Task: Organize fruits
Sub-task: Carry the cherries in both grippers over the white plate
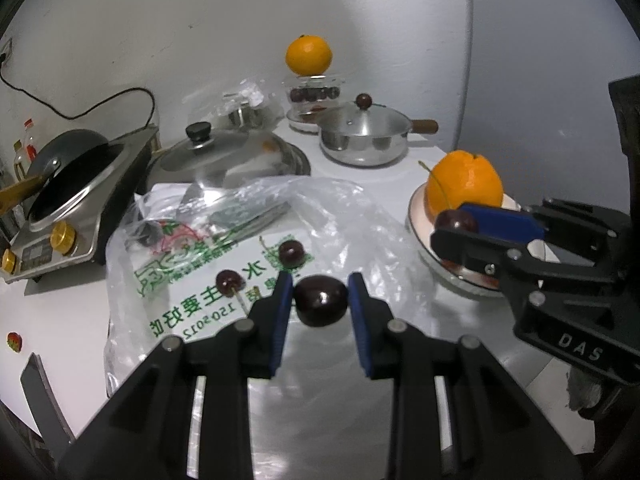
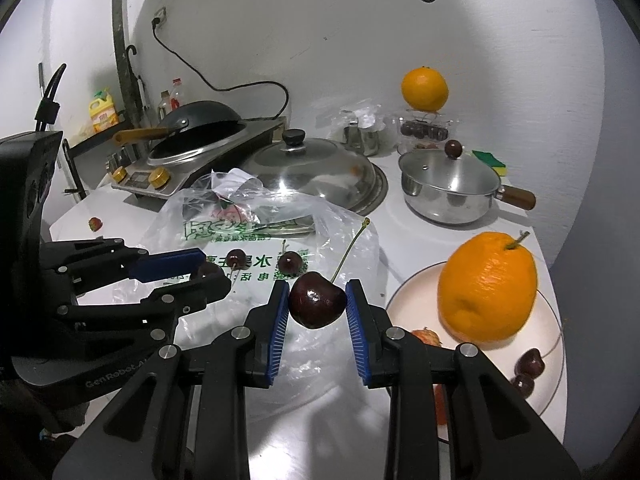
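My left gripper (image 1: pixel 320 294) is shut on a dark cherry (image 1: pixel 321 300), held above the plastic bag (image 1: pixel 280 240). My right gripper (image 2: pixel 317 300) is shut on another dark cherry (image 2: pixel 317 305) with a long green stem, left of the plate (image 2: pixel 416 300). An orange (image 2: pixel 486 286) and two cherries (image 2: pixel 528 368) lie on that plate. Two loose cherries (image 2: pixel 262 260) rest on the bag. The right gripper also shows in the left wrist view (image 1: pixel 456 226), in front of the orange (image 1: pixel 464 186). The left gripper appears at the left of the right wrist view (image 2: pixel 208 270).
At the back, another orange (image 2: pixel 425 88) sits on a clear container of cherries (image 2: pixel 425 130). A lidded steel pot (image 2: pixel 450 184), a large domed lid (image 2: pixel 312 172) and a stove with a wok (image 2: pixel 196 136) stand behind the bag. A small red fruit (image 2: pixel 95 223) lies at the left.
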`<state>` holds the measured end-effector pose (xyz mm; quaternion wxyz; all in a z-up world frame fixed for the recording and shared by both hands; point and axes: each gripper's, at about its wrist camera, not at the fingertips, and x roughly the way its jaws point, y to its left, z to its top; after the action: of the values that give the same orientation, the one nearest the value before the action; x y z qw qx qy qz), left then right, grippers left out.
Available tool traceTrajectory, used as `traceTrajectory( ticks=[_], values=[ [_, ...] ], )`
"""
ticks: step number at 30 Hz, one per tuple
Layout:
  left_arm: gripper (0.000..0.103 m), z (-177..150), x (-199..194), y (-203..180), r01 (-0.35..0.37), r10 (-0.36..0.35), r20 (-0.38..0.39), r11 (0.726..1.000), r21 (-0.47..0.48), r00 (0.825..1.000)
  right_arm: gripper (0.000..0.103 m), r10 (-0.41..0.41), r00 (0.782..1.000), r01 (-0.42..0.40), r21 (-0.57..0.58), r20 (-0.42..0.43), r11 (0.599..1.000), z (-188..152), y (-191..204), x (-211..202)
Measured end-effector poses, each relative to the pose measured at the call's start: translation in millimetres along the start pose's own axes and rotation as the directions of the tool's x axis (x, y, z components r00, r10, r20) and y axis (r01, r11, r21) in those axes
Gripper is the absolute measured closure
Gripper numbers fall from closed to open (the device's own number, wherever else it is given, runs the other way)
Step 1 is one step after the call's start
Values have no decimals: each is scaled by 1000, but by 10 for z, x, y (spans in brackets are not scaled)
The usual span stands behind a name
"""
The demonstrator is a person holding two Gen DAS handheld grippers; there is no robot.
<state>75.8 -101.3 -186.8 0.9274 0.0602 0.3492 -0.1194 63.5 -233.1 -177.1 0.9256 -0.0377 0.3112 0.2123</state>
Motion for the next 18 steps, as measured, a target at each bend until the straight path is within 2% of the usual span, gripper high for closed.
traceTrajectory(
  ticks=[18],
  values=[
    [74,40,-46,-540,43,-43,6,998,43,999,72,-63,998,62,46,20,997,-252,-391,-437]
  ],
)
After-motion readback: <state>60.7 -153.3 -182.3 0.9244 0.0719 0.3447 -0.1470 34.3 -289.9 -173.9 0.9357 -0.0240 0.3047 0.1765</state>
